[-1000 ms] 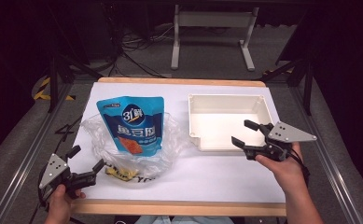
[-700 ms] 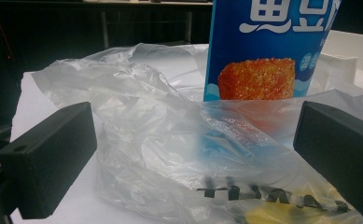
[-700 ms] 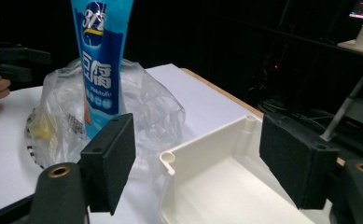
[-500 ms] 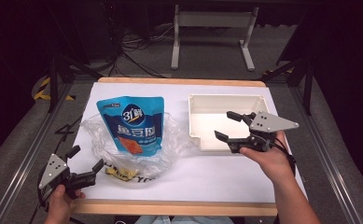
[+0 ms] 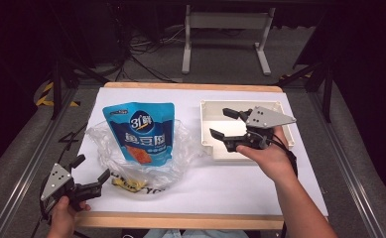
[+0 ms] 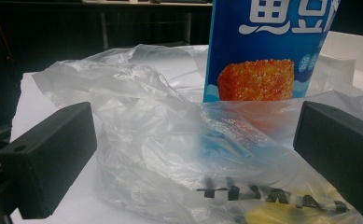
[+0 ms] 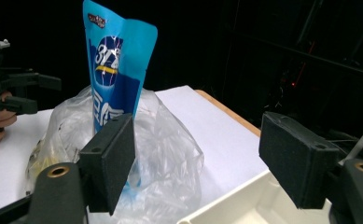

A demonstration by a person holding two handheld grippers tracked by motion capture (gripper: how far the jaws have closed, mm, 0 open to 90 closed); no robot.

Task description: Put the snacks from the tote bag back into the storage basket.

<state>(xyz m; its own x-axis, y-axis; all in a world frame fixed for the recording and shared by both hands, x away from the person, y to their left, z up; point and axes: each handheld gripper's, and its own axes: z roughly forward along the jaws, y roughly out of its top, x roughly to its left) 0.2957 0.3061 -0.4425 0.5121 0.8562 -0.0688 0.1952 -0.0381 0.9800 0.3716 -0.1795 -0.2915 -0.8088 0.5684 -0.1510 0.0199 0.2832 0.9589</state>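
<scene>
I am working at the white bench [image 5: 190, 186], and the biggest change on it is my right arm: over the last second my right gripper [image 5: 228, 130] has been travelling from the far right side of the cream tray [image 5: 208, 111] across it toward the middle of the bench, rising a little as it comes. It is now hovering over the tray's left half, pointing at the bag. Its jaws are standing spread with nothing between them; they have just been narrowing slightly, but they are pinching nothing.

The clear plastic bag [image 5: 180, 148] is lying crumpled left of the tray, just beside it, unchanged from a second ago. The blue snack pouch [image 5: 141, 131] is standing upright inside the bag, its top half sticking out well above the plastic. In the right gripper view the pouch [image 7: 116, 65] is sitting ahead and slightly left of my jaws, so I judge that I am lining up to take it by its upper part and lift it out, probably toward the tray.

My left gripper [image 5: 89, 171] is resting in the same spot at the bench's near left corner, jaws spread and empty, just short of the bag's near edge [image 6: 160, 154]. Something yellow [image 5: 128, 184] is lying in the bag's bottom.
</scene>
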